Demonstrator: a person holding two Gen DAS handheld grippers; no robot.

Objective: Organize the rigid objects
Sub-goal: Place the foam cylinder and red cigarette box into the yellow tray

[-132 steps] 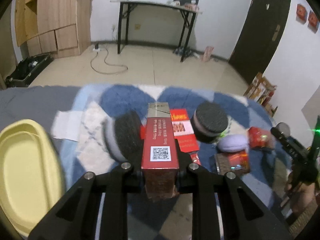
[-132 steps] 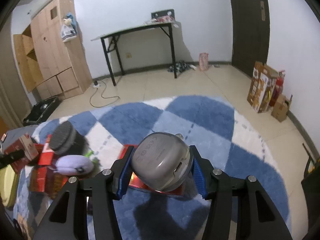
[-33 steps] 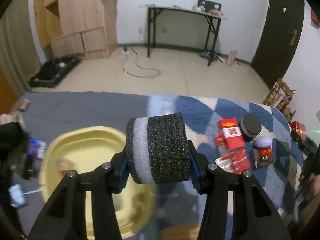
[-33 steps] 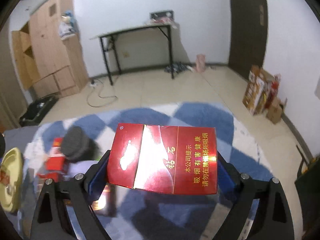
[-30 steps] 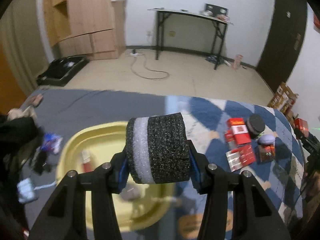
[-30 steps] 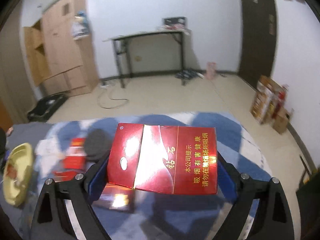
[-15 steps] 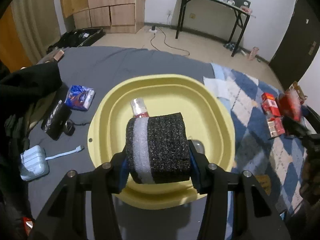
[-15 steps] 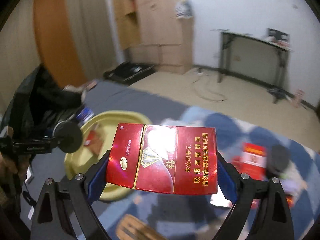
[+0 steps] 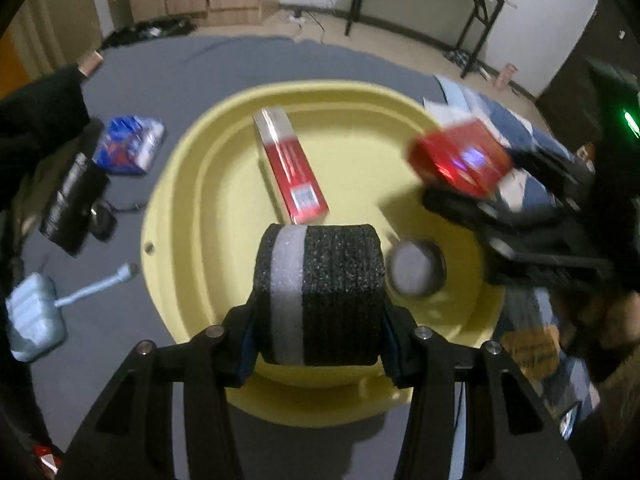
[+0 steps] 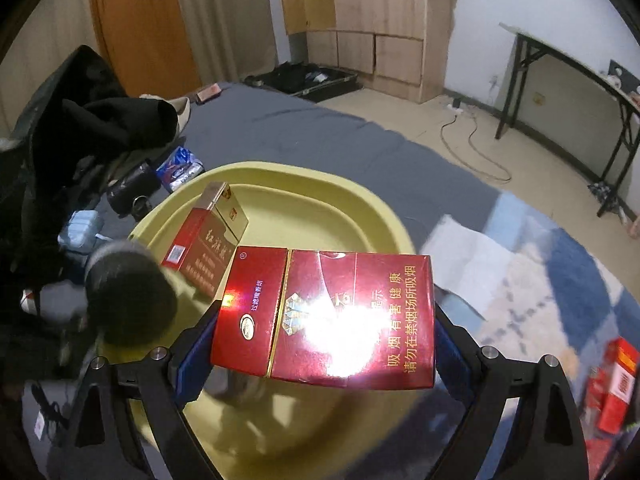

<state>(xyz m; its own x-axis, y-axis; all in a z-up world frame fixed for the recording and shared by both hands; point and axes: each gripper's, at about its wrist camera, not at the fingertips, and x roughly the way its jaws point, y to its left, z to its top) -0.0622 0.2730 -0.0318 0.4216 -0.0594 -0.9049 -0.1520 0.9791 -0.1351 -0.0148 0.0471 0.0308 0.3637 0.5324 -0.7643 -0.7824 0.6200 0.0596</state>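
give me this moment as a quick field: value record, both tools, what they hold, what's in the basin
left tool: shut on foam roll, above the near part of the basin
right tool: shut on red cigarette pack, above the basin's right side
container: yellow basin on grey cover
already in basin: long red box; round grey case
left of basin: blue packet; pale blue charger with cable
still on rug: red boxes

Home bedroom: wardrobe [image 10: 376,20], rug [image 10: 560,280], desk [image 10: 580,76].
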